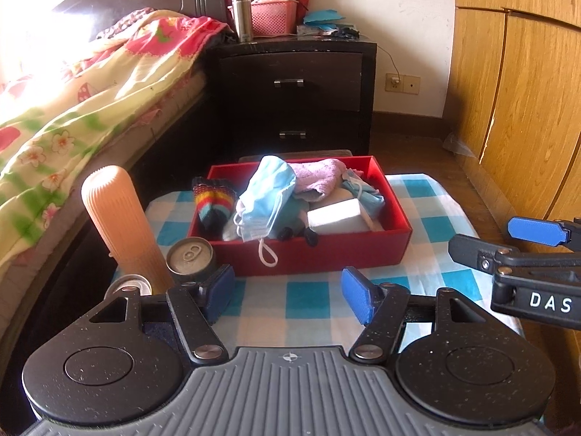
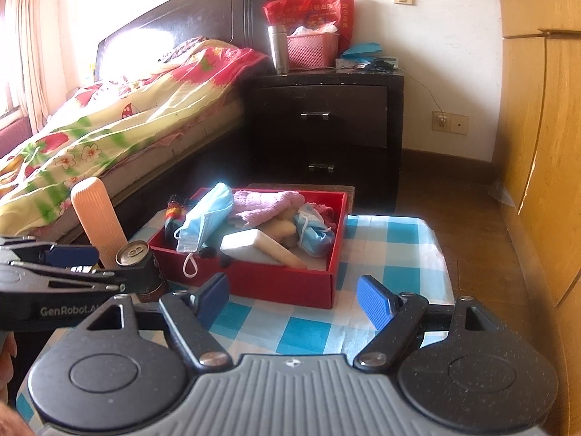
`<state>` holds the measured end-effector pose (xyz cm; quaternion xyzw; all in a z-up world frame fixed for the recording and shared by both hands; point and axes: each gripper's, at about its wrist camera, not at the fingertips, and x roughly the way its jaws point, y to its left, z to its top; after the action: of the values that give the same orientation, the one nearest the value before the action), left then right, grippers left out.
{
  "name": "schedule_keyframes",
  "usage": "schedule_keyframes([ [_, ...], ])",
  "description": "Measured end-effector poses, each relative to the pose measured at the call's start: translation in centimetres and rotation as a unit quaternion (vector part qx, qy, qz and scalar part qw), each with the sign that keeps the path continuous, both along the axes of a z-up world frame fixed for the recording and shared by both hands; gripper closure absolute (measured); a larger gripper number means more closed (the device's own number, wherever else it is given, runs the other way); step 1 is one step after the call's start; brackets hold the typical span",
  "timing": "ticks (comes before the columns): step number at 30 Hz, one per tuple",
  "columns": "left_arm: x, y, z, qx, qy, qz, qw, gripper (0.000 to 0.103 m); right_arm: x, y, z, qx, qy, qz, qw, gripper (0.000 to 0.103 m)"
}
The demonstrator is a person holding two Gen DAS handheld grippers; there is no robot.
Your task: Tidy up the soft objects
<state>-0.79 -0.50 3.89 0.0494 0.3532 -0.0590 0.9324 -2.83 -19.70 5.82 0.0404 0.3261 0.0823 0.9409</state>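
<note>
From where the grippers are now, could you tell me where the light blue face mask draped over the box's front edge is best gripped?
Probably the bunched folds at the top of the face mask, from above, with the open left gripper. That part humps above the red box rim, while the ear loop is thin.

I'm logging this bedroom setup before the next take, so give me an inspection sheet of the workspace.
Surface: blue-and-white checked cloth, bare in front.
Job's things: red box holds face masks, pink towel, white sponge block; striped sock hangs over its left wall.
Clutter: orange ribbed bottle, drink can beside the box.
Grippers: left gripper, right gripper, both open, empty.
Cables: cord at wall socket.
Surroundings: bed, nightstand, wooden wardrobe.
</note>
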Motion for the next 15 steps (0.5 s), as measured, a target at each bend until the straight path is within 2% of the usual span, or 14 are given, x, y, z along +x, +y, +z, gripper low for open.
schedule_keyframes([
  [5,-0.5,-0.3,0.2,-0.004,-0.007,-0.002,1.0000,0.034,-0.7,-0.2,0.5,0.014,-0.012,-0.011,1.000,0.046],
  [8,-0.5,-0.4,0.3,-0.007,-0.009,0.000,0.9999,0.034,-1.0,-0.1,0.5,0.018,-0.017,-0.014,1.000,0.042],
  [15,-0.4,0.0,0.4,-0.029,-0.008,0.008,0.9995,0.032,-1.1,0.0,0.5,0.026,-0.024,-0.026,0.999,0.042],
])
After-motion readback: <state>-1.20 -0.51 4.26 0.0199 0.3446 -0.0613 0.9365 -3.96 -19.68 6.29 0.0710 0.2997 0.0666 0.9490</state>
